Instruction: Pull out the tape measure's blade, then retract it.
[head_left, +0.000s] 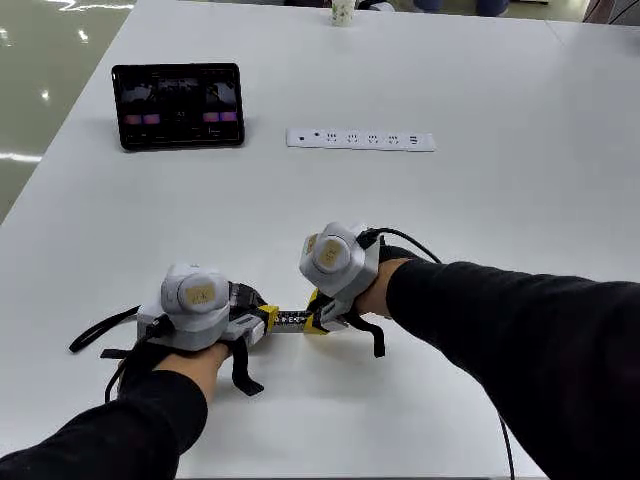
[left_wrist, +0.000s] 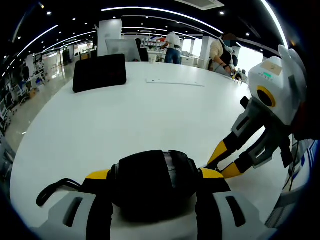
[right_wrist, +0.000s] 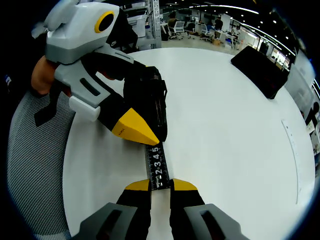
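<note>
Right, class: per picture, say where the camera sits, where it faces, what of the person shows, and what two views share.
Head view: on the headset, facing down at the table; sleeves show.
Left gripper view: on the left hand-held gripper, facing the tape measure and tablet.
Right gripper view: on the right hand-held gripper, facing the blade; a hand shows.
Both gripper views share the tablet.
</note>
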